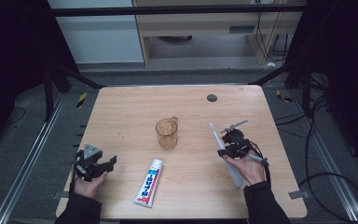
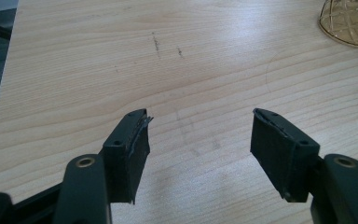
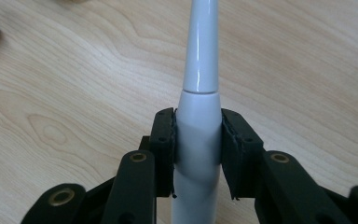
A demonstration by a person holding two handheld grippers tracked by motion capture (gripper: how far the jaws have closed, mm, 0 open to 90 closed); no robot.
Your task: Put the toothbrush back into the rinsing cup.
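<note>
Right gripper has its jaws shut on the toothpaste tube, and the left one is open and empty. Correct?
Not quite. The right gripper is shut on the white electric toothbrush, as the right gripper view shows. The toothpaste tube lies on the table. The left gripper is open and empty.

My toothbrush (image 3: pixel 200 70) shows glossy, smooth white plastic; the pads (image 3: pixel 165 140) of my right tool (image 3: pixel 198 140) look matt black and rubbery. The desk (image 1: pixel 121 112) is pale, matt wood grain, the cup (image 1: pixel 167 133) clear amber with a cut pattern, the tube (image 1: pixel 149 182) shiny.
</note>
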